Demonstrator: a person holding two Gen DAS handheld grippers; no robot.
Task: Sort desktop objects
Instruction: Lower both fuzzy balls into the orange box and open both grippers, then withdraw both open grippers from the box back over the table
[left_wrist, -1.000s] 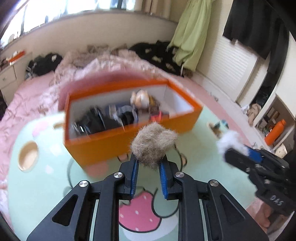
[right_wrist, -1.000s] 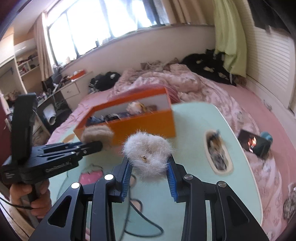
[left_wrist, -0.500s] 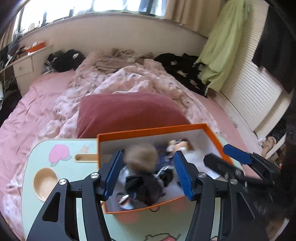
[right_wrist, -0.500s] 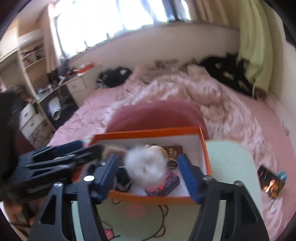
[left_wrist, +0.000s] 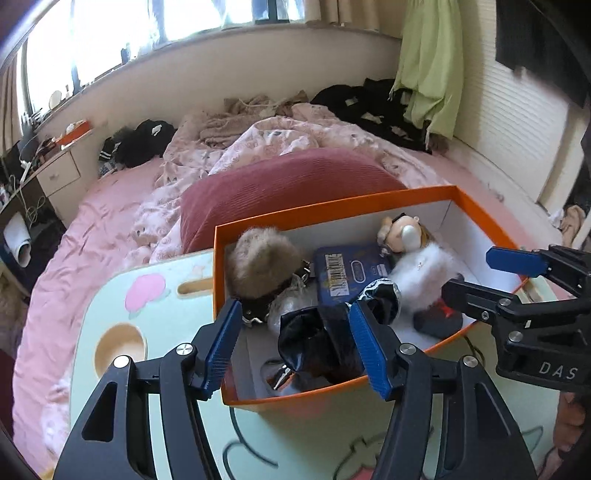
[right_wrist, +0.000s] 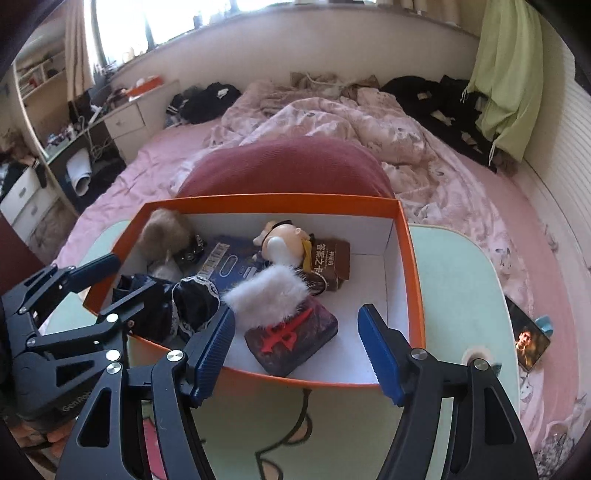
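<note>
- Brown fur pompom (left_wrist: 262, 267) lay in the orange box's (left_wrist: 332, 210) left corner, beyond the left claw (left_wrist: 295, 349), whose jaws were opening, empty.
- White fur pompom (right_wrist: 266, 295) rested mid-box on a dark pouch (right_wrist: 291, 338).
- Right claw (right_wrist: 297, 350) stood released above the box on the worktop (right_wrist: 454, 280).

Two wrist cameras look steeply down past their own claws, close over a table. Both share the orange box (left_wrist: 369, 206) (right_wrist: 273, 202) just ahead.
</note>
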